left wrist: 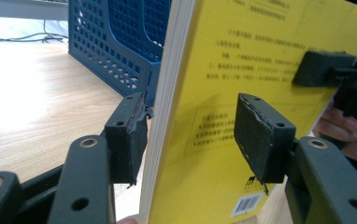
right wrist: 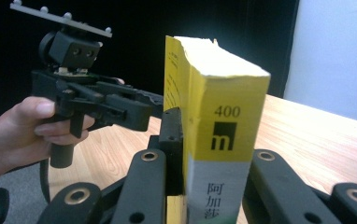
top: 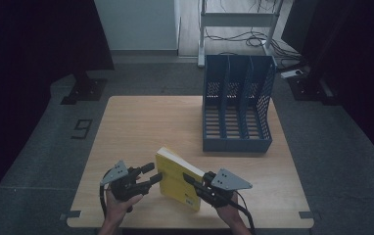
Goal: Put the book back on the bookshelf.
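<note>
High view shows the yellow book (top: 177, 178) upright near the table's (top: 136, 127) front edge, clamped by the right gripper (top: 191, 180) alone while the left gripper's (top: 151, 174) pads stand clear, so it may twist and topple.

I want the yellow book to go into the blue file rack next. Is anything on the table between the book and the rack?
Nothing visible. In the high view, bare table lies between the yellow book, gripped upright by the right claw, and the blue file rack. The left claw straddles the book's other end, pads apart.
</note>
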